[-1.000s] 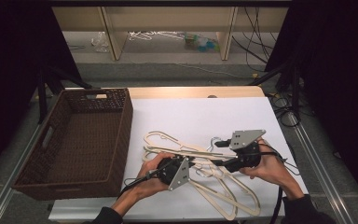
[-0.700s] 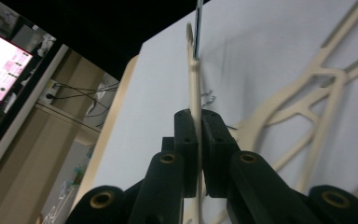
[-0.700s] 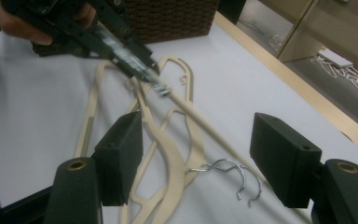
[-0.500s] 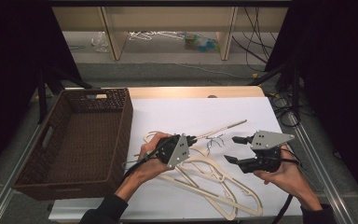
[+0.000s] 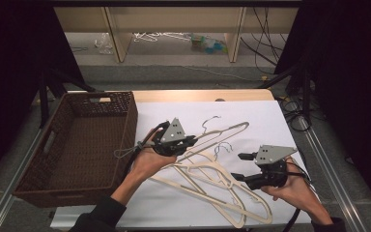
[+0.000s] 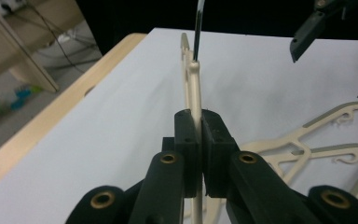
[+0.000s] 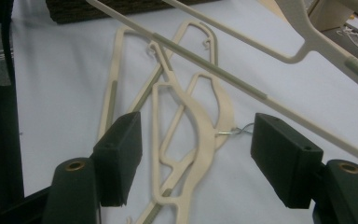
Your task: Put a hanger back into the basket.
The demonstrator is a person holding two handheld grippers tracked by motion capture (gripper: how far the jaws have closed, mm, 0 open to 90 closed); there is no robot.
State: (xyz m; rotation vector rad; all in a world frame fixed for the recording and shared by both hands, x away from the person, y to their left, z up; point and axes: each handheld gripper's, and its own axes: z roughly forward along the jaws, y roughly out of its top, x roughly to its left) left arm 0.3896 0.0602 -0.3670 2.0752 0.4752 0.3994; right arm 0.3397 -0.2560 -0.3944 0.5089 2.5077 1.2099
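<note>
A cream plastic hanger (image 5: 224, 131) with a metal hook is lifted at one end above the white table. My left gripper (image 5: 192, 140) is shut on its bar; in the left gripper view the jaws (image 6: 199, 140) pinch the thin bar (image 6: 194, 91) edge-on. More cream hangers (image 5: 211, 180) lie tangled on the cloth below. My right gripper (image 5: 241, 167) hovers to the right of the pile, open, and its jaws have just been opening. In the right gripper view nothing sits between its jaws (image 7: 200, 158), the pile (image 7: 186, 116) lies beneath them, and the lifted hanger (image 7: 214, 63) crosses above.
A dark wicker basket (image 5: 125, 116) stands at the left of the table with nothing seen inside. A white cloth (image 5: 270, 121) covers the table, with a bare wooden strip (image 5: 198, 95) along the far edge. Shelves and cables lie beyond.
My left gripper has risen and moved away from the near edge, lifting one hanger's end off the pile. My right gripper has drawn off to the right.
</note>
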